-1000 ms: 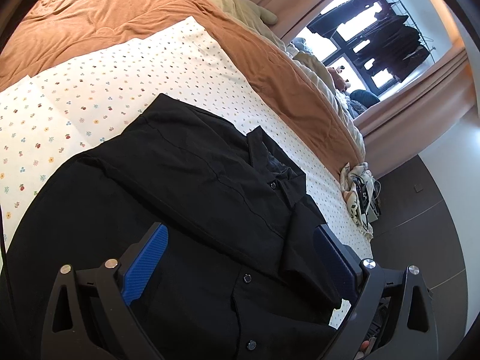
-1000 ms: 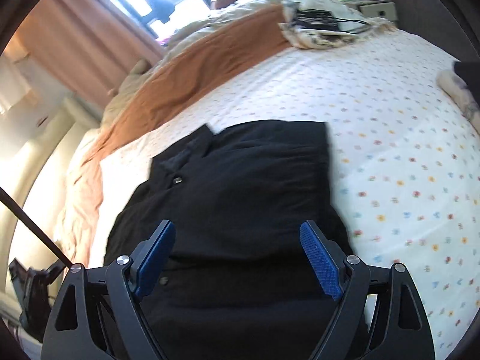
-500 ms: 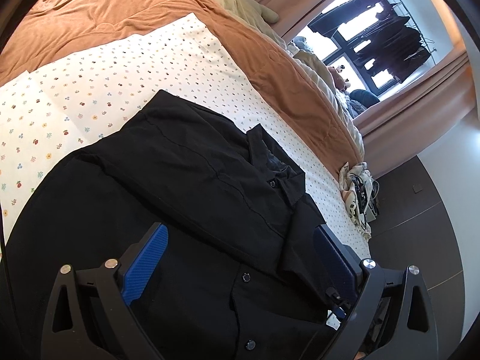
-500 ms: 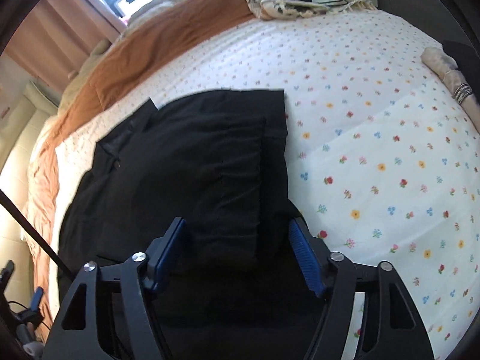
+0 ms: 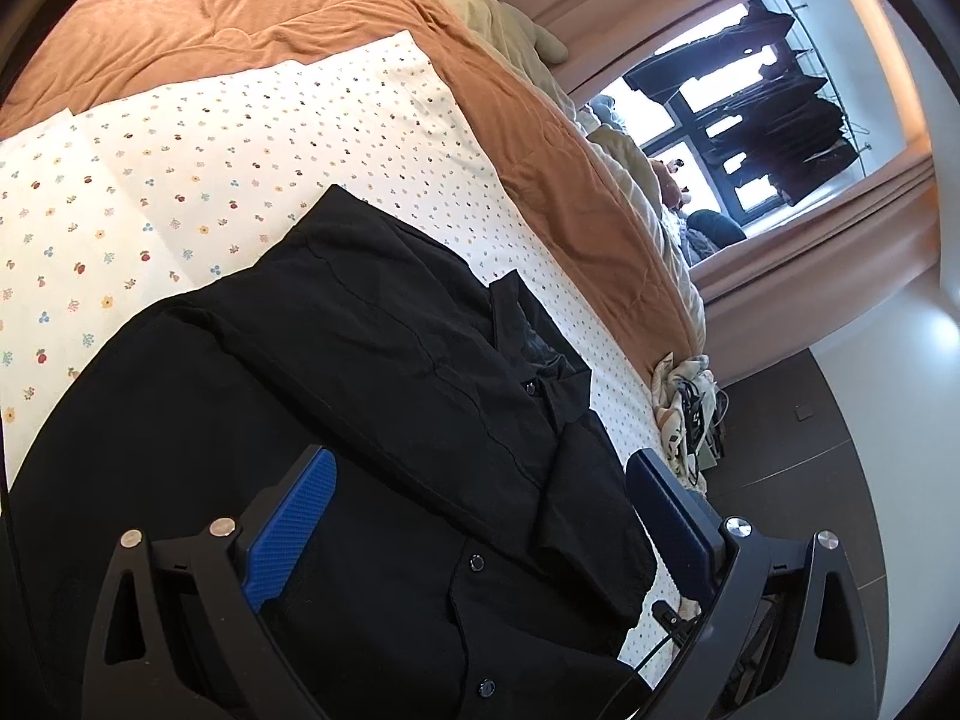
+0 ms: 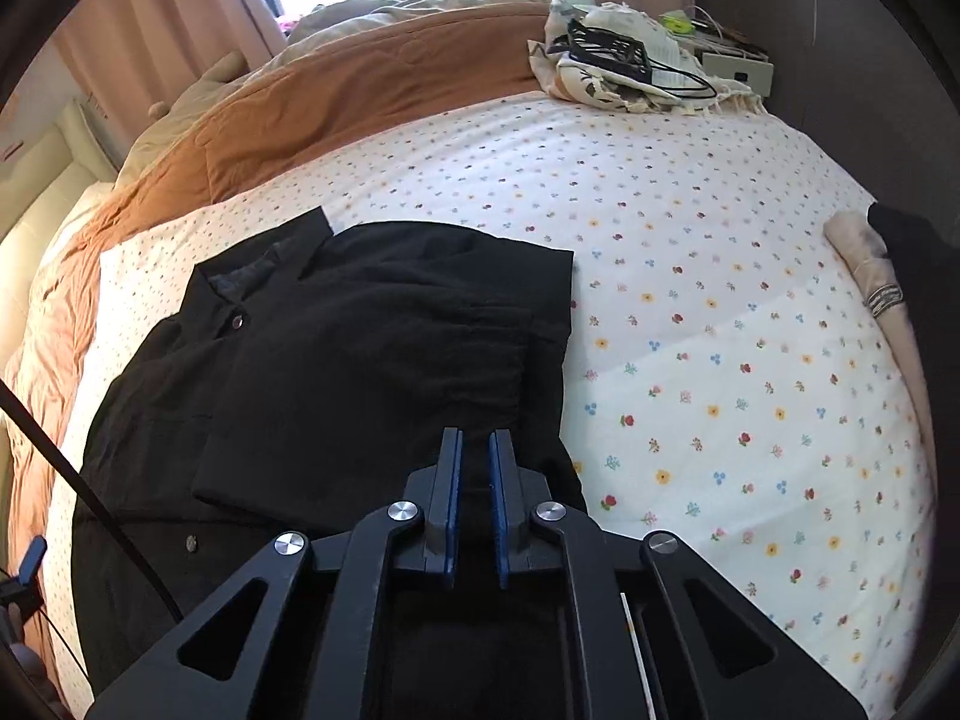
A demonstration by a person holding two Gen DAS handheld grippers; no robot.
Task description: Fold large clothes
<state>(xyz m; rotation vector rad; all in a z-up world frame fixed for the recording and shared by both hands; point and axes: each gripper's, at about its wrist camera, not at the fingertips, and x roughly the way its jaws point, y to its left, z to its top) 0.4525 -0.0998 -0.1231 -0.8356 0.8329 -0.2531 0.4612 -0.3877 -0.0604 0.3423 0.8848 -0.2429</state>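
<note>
A black button-up shirt (image 5: 390, 360) lies on the flowered bed sheet (image 5: 180, 168), with its sleeve and one side folded over the front. My left gripper (image 5: 480, 462) hovers open over the shirt's buttoned front, one blue pad on each side of the cloth and neither pressing it. In the right wrist view the shirt (image 6: 360, 360) fills the lower left, collar toward the far side. My right gripper (image 6: 476, 438) is closing: its blue pads stand almost together at the near edge of the folded part, pinching a thin ridge of black cloth.
An orange blanket (image 6: 360, 90) covers the far side of the bed. At the bed's far corner sits a pale cloth pile with a black frame and cables (image 6: 618, 66). A rolled beige item (image 6: 870, 276) lies at the right edge. Bare flowered sheet (image 6: 690, 300) spreads right of the shirt.
The right gripper's jaws went from wide apart to nearly together on the shirt's cloth, and it shifted toward the shirt's right side. The left gripper stayed open and barely moved.
</note>
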